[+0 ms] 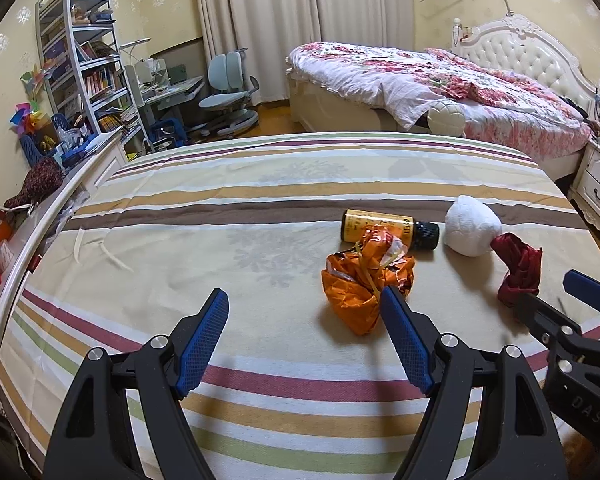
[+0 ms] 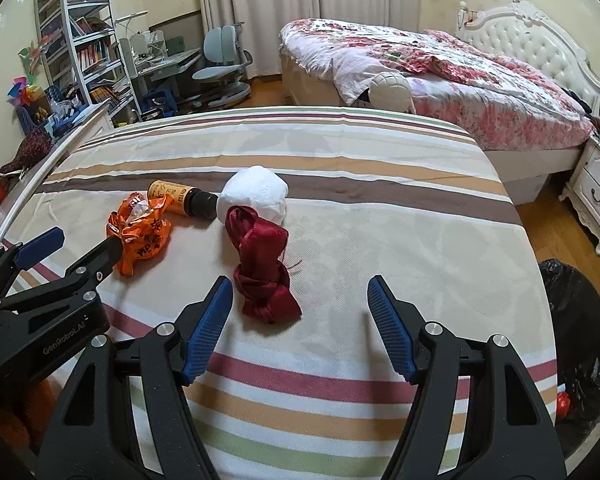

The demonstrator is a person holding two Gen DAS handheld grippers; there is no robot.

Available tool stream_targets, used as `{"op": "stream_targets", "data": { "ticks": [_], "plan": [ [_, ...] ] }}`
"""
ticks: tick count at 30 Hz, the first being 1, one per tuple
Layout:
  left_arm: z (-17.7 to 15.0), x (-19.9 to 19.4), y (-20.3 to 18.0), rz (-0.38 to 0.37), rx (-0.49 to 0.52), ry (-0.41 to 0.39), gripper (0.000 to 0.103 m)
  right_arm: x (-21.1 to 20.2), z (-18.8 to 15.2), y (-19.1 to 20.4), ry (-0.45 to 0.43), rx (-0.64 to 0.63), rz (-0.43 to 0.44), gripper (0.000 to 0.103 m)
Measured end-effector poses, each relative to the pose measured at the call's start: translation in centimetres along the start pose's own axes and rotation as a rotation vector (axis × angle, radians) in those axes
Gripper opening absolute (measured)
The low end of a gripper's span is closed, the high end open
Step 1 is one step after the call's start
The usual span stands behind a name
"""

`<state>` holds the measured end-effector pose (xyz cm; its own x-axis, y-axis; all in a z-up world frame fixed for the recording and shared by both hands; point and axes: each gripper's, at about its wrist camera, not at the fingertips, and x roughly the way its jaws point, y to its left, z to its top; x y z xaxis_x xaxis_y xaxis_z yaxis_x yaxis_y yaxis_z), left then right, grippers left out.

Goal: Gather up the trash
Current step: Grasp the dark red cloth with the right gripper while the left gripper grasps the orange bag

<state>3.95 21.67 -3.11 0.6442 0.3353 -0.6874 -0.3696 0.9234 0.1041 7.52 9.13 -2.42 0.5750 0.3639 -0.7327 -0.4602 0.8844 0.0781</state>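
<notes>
Hovering open left tool [image 1: 305, 312], orange wrapper [image 1: 366, 280], striped sheet [image 1: 260, 208]

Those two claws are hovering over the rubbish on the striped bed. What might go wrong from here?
The bottle lies on its side, touching the orange wrapper, so a nudge could roll it. The left gripper and right gripper, both open, hang close together and could collide. The bin bag sits below the bed's edge, so a dropped red cloth may land on the floor.
</notes>
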Motion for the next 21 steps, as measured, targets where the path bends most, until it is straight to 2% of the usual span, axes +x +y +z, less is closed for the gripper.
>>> {"op": "stream_targets", "data": {
  "ticks": [3,6,8,9,21],
  "plan": [
    [0.0,0.0,0.1,-0.004,-0.002,0.001,0.076,0.6,0.5,0.3,0.009,0.001,0.006,0.064],
    [-0.1,-0.1,-0.1,-0.015,0.004,-0.001,0.076,1.1,0.8,0.5,0.023,-0.007,0.018,0.050],
    [0.0,-0.1,-0.3,-0.023,0.013,-0.005,0.076,1.2,0.8,0.5,0.032,-0.013,0.025,0.033],
    [0.0,-0.2,-0.5,-0.029,0.017,-0.007,0.076,1.2,0.7,0.4,0.035,-0.012,0.024,0.029],
    [1.1,1.6,-2.6,-0.073,0.072,0.021,0.076,0.2,-0.2,-3.9,0.029,0.056,-0.049,0.027]
  ]
}}
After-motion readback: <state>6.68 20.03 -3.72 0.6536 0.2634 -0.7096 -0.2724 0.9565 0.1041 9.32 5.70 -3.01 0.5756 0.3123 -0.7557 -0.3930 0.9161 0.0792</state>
